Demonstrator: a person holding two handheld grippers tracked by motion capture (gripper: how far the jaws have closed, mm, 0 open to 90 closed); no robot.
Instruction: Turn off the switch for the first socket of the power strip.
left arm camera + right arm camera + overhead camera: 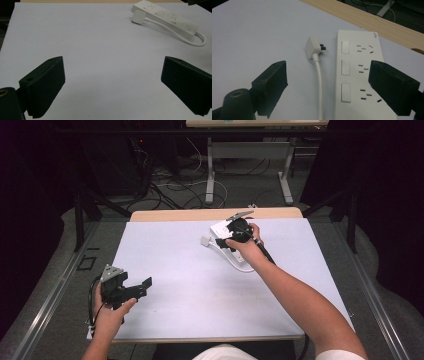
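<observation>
the power strip (359,75) lies near the desk's (175,270) far edge, right of its middle, its long axis running along the right gripper's (328,82) line of sight, with the plug (313,47) loose on the desk beside it. the right gripper hovers just over it, spread and pinching nothing (plainly the nearer hand). the left gripper (131,290), spread too, rests by the near left corner, well apart.
</observation>
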